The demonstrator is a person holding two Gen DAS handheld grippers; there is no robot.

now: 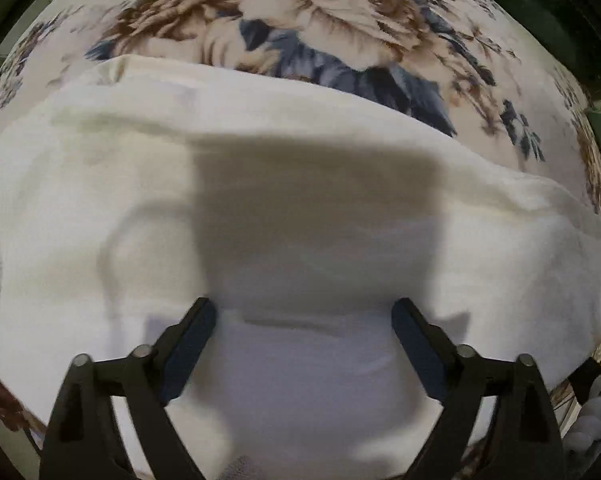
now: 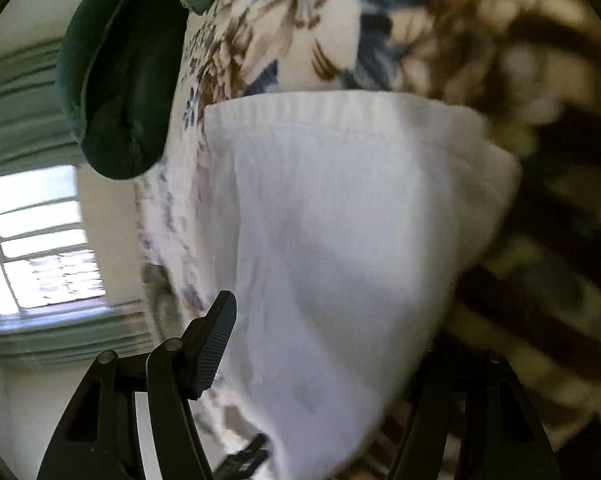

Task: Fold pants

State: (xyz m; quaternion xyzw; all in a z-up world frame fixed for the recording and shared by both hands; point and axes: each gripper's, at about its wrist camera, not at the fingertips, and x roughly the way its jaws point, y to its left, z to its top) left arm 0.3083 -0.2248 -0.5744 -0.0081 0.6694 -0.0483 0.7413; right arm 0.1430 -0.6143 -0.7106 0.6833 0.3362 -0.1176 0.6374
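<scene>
Lying across a floral bedspread (image 1: 340, 20), the white pants (image 1: 300, 200) fill the middle of the left wrist view, their far edge running from upper left down to the right. A dark squarish shadow falls on the cloth just ahead of the left tongs (image 1: 303, 316), whose two fingers stand wide apart with white fabric lying between them, nothing pinched. In the right wrist view the pants (image 2: 340, 220) show a ribbed band along the top edge, and the cloth drapes down over the right tongs (image 2: 320, 340). Only the left finger shows clearly there, beside the fabric; the other finger is hidden behind the cloth, so I cannot tell whether these tongs grip it. A dark green cushion (image 2: 120, 80) sits at the bedspread's edge, with a window (image 2: 32, 240) beyond it.
</scene>
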